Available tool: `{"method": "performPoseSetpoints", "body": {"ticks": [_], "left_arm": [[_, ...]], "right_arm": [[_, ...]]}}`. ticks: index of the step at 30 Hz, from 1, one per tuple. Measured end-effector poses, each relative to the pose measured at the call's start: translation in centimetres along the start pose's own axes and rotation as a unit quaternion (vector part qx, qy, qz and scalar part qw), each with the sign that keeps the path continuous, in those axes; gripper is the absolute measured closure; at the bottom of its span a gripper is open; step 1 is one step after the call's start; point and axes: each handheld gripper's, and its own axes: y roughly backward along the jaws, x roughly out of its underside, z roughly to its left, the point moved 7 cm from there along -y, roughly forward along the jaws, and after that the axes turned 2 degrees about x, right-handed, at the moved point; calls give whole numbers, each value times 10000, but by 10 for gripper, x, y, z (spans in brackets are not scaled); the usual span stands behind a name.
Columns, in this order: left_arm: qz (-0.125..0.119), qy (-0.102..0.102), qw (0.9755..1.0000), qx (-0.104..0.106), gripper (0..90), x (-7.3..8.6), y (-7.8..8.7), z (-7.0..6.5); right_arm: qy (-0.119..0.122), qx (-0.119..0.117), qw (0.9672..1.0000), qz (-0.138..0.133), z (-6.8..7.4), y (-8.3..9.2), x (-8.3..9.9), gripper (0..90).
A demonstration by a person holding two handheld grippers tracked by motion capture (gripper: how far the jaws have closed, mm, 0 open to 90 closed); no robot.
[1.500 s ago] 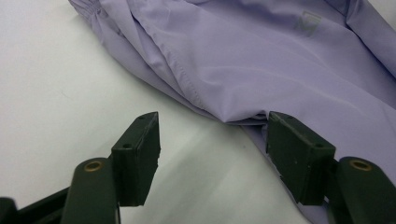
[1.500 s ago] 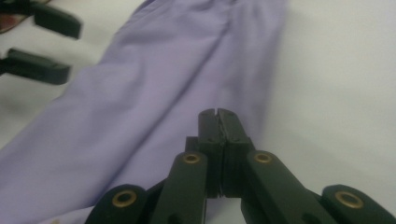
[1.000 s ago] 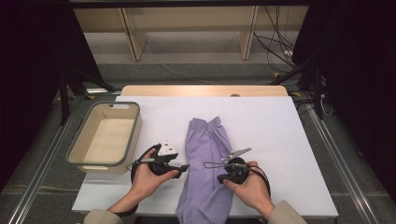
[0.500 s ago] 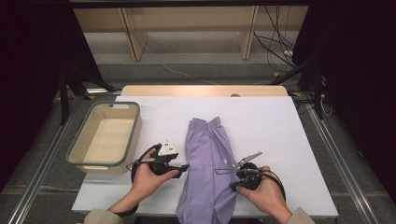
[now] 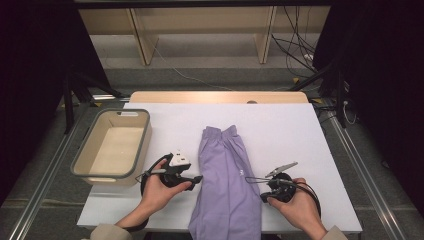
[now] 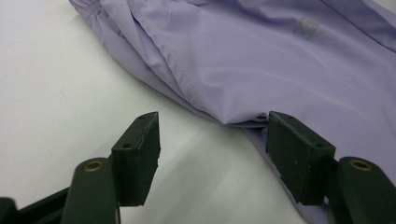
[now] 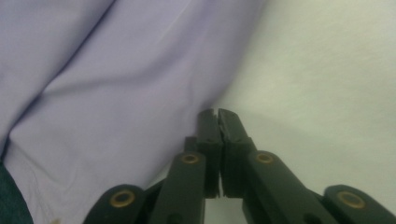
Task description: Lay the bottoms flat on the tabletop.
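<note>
A lavender garment (image 5: 227,170) lies lengthwise on the white table (image 5: 300,135), its lower end hanging over the near edge. My left gripper (image 5: 197,178) rests at the garment's left edge. Its jaws stand open (image 6: 212,135) around a fold of the cloth (image 6: 261,60) without pressing on it. My right gripper (image 5: 248,179) points at the garment's right edge. Its jaws (image 7: 217,112) have just begun opening; they still stand almost together, with only a thin slit and nothing between them. The purple cloth (image 7: 102,93) lies just beyond and left of the tips.
A beige bin with a grey rim (image 5: 82,165) sits at the table's left side, close to my left hand. Wooden shelving and cables stand behind the far edge. Bare white tabletop stretches to the right of the garment.
My right hand has drawn to the right, off the garment to its right edge. The left gripper and the garment have stayed put.
</note>
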Motion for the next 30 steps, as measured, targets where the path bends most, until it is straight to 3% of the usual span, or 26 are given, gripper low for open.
{"method": "performPoseSetpoints", "body": {"ticks": [4,8,12,17,26,30], "left_arm": [[-47,90,9999,-37,362,-10,-3,6],[-29,179,9997,-186,383,-25,-15,18],[-41,226,9992,-321,403,-45,-28,28],[51,334,9983,-467,423,-58,-46,41],[164,648,9970,-393,511,-58,-69,49],[189,684,9972,-257,590,-57,-72,48]], "right_arm": [[-207,75,9986,-473,-6,2,-13,746],[-464,104,9935,-1038,-14,2,-36,625],[-508,198,9895,-1340,-22,-3,-60,565],[-577,213,9858,-1560,-28,-13,-89,540],[-722,291,9815,-1751,-39,-37,-121,535],[-802,306,9801,-1791,-40,-45,-127,609]]}}
